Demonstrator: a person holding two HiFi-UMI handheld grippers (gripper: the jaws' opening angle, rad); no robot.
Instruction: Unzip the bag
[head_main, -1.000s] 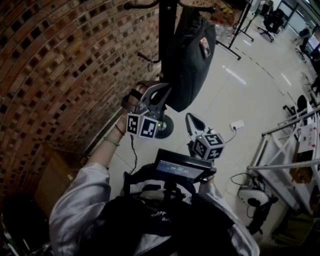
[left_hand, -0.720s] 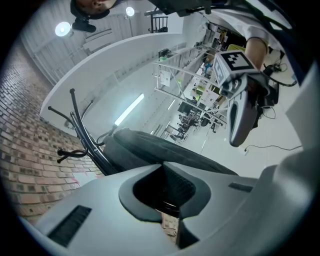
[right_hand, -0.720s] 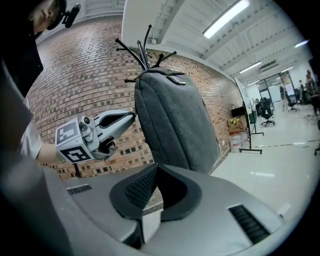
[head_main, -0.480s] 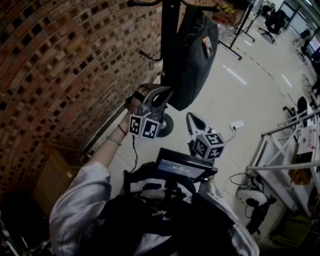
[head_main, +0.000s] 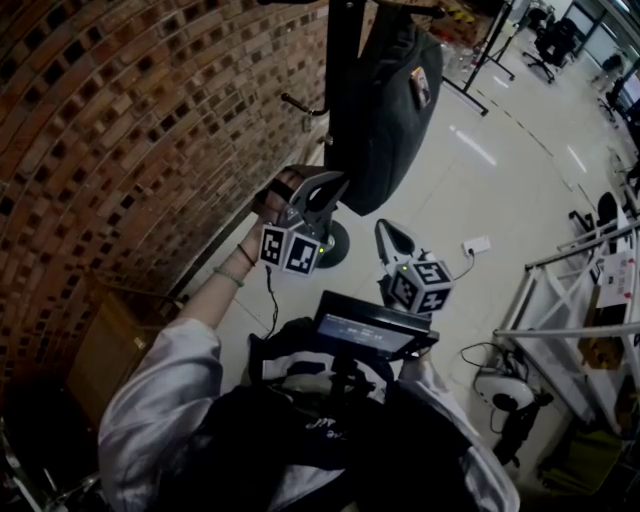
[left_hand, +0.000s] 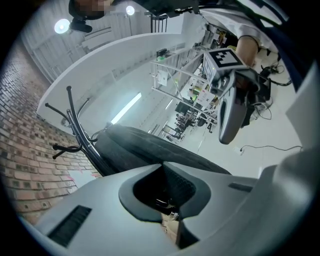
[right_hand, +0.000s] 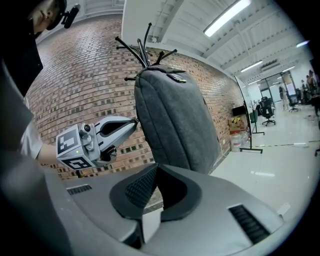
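1. One bag (head_main: 388, 110), upper middle.
2. One coat stand (head_main: 342, 60), upper middle.
3. Two grippers at centre: left gripper (head_main: 335, 182), right gripper (head_main: 384, 228).
4. One brick wall (head_main: 120, 130), left side.
5. One power strip (head_main: 475, 246), right of centre.
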